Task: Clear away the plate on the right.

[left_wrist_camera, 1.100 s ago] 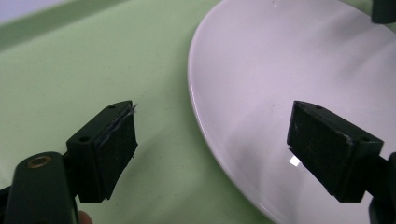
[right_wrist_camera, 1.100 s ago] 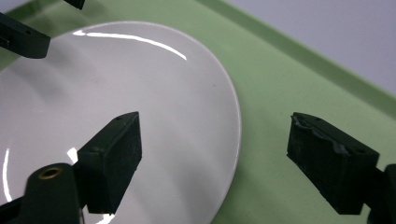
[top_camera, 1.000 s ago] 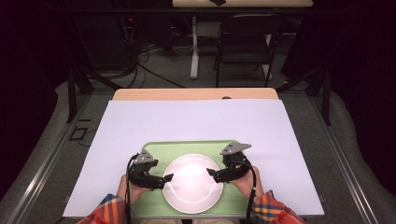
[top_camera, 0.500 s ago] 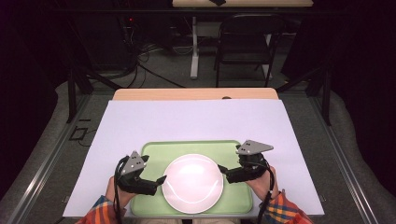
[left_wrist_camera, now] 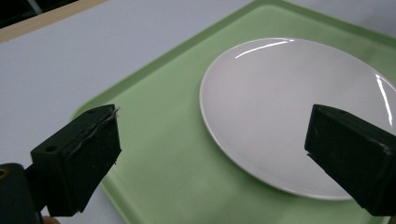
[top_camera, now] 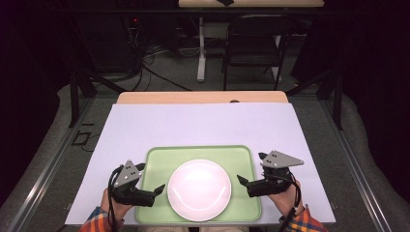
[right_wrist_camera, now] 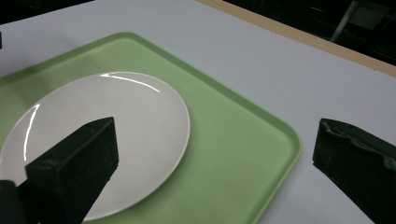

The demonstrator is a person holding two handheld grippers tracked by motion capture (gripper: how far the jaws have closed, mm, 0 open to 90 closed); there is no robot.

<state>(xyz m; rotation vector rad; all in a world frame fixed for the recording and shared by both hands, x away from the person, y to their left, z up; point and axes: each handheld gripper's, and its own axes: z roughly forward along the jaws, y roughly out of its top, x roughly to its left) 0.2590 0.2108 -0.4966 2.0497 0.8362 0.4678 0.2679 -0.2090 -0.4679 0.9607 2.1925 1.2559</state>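
your left gripper (top_camera: 157, 189) and right gripper (top_camera: 241, 180) flank the plate (top_camera: 199, 189) on the tray (top_camera: 162, 157), fingers wide open and empty, probably ready to grasp the tray edges.

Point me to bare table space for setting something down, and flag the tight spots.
Free: the wide white table cover beyond the far edge of the green tray, up to the wooden strip. Narrow bare strips run along the tray's left and right sides. Crowded: the near edge, where the left gripper and right gripper, both open, flank the white plate.
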